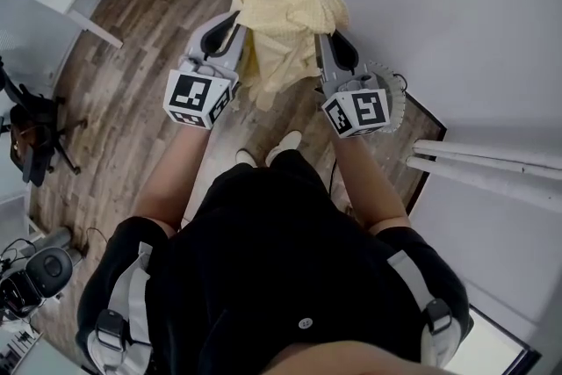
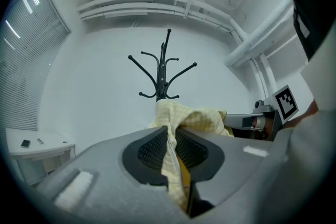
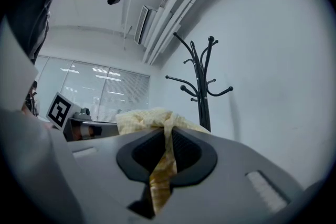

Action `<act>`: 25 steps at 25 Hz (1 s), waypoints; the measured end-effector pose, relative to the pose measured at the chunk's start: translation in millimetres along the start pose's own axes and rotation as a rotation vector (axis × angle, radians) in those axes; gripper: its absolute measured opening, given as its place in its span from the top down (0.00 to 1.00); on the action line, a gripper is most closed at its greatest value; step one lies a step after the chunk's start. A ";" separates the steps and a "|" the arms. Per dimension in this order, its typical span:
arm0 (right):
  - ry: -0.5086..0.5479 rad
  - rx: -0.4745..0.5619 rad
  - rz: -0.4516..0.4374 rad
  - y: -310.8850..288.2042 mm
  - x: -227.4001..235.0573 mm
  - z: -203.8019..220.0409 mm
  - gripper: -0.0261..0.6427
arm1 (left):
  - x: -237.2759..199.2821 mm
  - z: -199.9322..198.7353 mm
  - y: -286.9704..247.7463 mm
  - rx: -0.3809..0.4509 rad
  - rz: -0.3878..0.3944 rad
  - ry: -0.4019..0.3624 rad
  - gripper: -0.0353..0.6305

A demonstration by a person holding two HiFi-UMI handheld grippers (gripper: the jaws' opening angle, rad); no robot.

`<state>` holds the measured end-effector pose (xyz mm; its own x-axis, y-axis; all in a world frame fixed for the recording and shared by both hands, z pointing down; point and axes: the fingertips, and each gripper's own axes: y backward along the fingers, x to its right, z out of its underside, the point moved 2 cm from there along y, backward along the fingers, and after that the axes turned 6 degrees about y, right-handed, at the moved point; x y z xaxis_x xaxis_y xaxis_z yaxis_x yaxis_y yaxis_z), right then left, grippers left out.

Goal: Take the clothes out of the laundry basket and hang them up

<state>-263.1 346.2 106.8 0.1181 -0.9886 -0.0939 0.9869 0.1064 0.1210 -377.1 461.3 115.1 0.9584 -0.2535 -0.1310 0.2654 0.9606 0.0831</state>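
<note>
Item: pale yellow checked garment [image 1: 285, 13], upper centre of the head view, bunched. Its long axis runs left-right across the frame between the two grippers, with loose folds hanging toward the frame's bottom, above the wood floor [image 1: 132, 57].
Left gripper [image 1: 232, 32]: jaws narrow, clamped on a fold of the cloth's left edge.
Right gripper [image 1: 323, 44]: jaws narrow, pinching the right edge.
Black coat stand [image 2: 165, 68]: straight beyond the cloth, upright, apart from it.
White basket [image 1: 398, 101]: just right of the right gripper.
</note>
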 end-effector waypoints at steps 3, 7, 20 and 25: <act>-0.013 -0.001 -0.022 -20.6 -5.8 5.6 0.92 | -21.4 -0.9 -3.6 0.003 -0.023 -0.004 0.88; -0.021 0.005 -0.051 -52.9 -5.6 9.6 0.92 | -51.8 -5.3 -19.4 0.006 -0.056 -0.020 0.88; -0.057 -0.025 -0.038 -150.5 0.0 27.0 0.92 | -150.1 -16.3 -78.9 -0.014 -0.050 -0.021 0.88; -0.009 -0.059 0.051 -198.9 1.5 40.7 0.92 | -203.3 -14.8 -117.1 -0.022 0.057 -0.014 0.88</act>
<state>-463.8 319.2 122.8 0.1680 -0.9825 -0.0803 0.9844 0.1628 0.0669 -604.6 402.1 117.4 0.9733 -0.1998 -0.1131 0.2082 0.9757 0.0679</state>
